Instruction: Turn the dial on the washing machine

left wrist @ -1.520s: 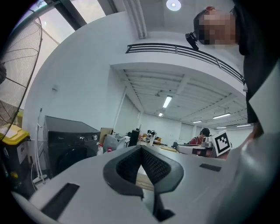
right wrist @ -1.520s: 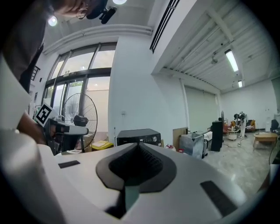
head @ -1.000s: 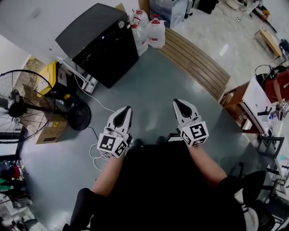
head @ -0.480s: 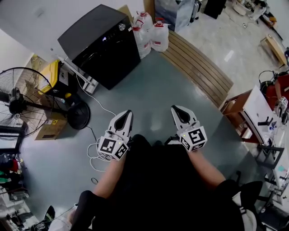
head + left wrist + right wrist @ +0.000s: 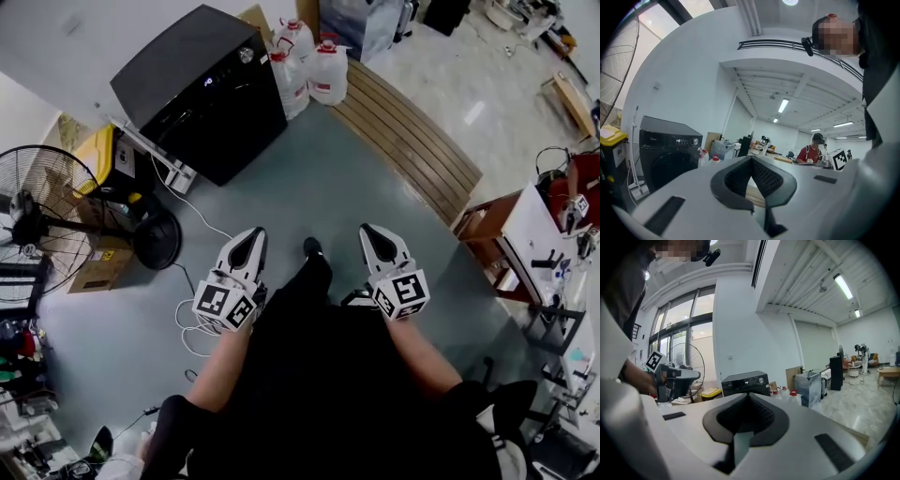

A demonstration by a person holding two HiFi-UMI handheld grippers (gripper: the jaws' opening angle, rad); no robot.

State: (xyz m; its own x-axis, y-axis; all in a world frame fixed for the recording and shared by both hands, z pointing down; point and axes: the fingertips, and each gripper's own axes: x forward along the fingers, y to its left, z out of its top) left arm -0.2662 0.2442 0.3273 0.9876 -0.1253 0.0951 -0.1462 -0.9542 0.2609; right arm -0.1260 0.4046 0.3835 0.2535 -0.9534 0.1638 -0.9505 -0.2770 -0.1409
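Head view: the black washing machine (image 5: 202,89) stands at the upper left against the wall, its dial (image 5: 246,55) on the top front edge near the right corner. Water jugs (image 5: 319,70) sit just beside it, and a fan (image 5: 37,220) stands to the left. The left gripper (image 5: 251,234) and right gripper (image 5: 371,231) hover over the grey floor, well apart from the machine, a shoe (image 5: 312,248) between them.

Left gripper view: the jaws are pressed together with nothing between them — the machine shows at the left, beyond the tips.

Right gripper view: the jaws are together and empty too, and the machine stands straight ahead, its dial facing the camera.
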